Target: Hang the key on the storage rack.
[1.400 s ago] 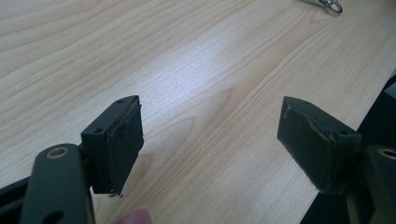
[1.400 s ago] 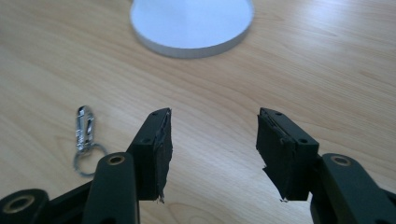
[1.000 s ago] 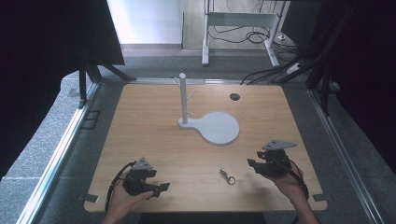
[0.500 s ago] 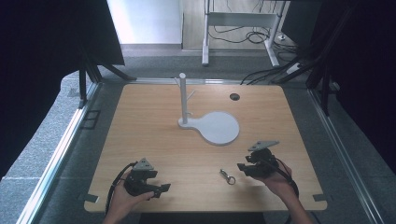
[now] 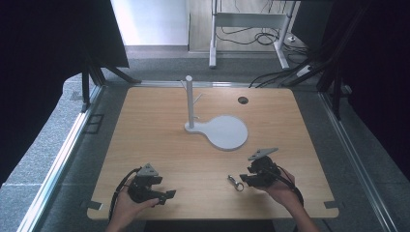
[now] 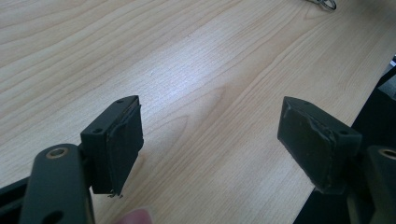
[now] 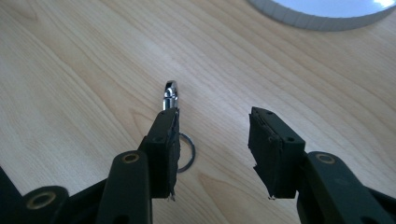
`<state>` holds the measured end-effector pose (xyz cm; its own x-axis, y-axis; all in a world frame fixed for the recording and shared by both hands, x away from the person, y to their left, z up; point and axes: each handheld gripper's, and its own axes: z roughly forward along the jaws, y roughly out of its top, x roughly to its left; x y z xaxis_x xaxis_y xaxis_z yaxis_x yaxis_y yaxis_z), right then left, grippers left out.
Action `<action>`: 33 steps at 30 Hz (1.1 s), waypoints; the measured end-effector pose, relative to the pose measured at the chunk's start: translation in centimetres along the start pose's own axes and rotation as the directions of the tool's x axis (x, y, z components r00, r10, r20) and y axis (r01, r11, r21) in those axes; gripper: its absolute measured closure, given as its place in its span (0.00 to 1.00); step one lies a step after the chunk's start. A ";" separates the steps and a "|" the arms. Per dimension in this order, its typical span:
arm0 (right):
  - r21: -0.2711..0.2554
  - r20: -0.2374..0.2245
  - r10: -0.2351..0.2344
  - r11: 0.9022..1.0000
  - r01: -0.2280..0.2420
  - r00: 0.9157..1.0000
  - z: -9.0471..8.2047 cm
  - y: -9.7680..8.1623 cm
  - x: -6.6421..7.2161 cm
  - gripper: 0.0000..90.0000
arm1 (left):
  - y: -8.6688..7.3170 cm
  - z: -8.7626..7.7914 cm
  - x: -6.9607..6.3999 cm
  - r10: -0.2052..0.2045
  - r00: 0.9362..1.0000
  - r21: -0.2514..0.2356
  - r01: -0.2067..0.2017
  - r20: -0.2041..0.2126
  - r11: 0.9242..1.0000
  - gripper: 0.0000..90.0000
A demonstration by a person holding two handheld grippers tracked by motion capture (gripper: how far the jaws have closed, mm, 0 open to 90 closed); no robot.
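A small metal clasp with a key ring lies flat on the wooden table near the front. My right gripper sits just right of it, low over the table. In the right gripper view the clasp pokes out past the left jaw, and its ring peeks into the gap. The right gripper is open; its jaws have just been closing, and the pads press on nothing. My left gripper rests at the front left, and in its own view the left gripper is wide open over bare wood.
A white stand with an upright post and a round flat base stands mid-table, behind the clasp. A dark round hole sits near the far edge. In the left gripper view the table's front edge runs close by on the right.
My right gripper has slid left and a little down toward the clasp, and its jaws stand narrower. The left gripper and the clasp have not moved.
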<state>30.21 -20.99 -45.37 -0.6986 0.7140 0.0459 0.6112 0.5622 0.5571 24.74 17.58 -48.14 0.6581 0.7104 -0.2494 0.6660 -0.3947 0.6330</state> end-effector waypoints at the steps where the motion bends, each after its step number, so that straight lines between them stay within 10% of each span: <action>1: 0.000 0.000 0.000 1.000 0.000 1.000 0.0 0.0 0.0 0.59 | 0.0 -0.1 0.0 -0.001 1.000 -0.001 0.001 -0.001 1.000 0.25; 33: 0.129 -0.029 -0.059 0.990 0.062 0.998 3.3 1.0 2.2 0.64 | -0.1 -0.6 0.5 -0.013 1.000 -0.013 0.013 -0.004 1.000 0.25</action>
<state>30.51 -17.50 -47.42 -0.7439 0.6672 0.0376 0.6095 0.6544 0.4474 24.75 18.31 -47.84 0.6477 0.7179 -0.2551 0.6701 -0.3775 0.6391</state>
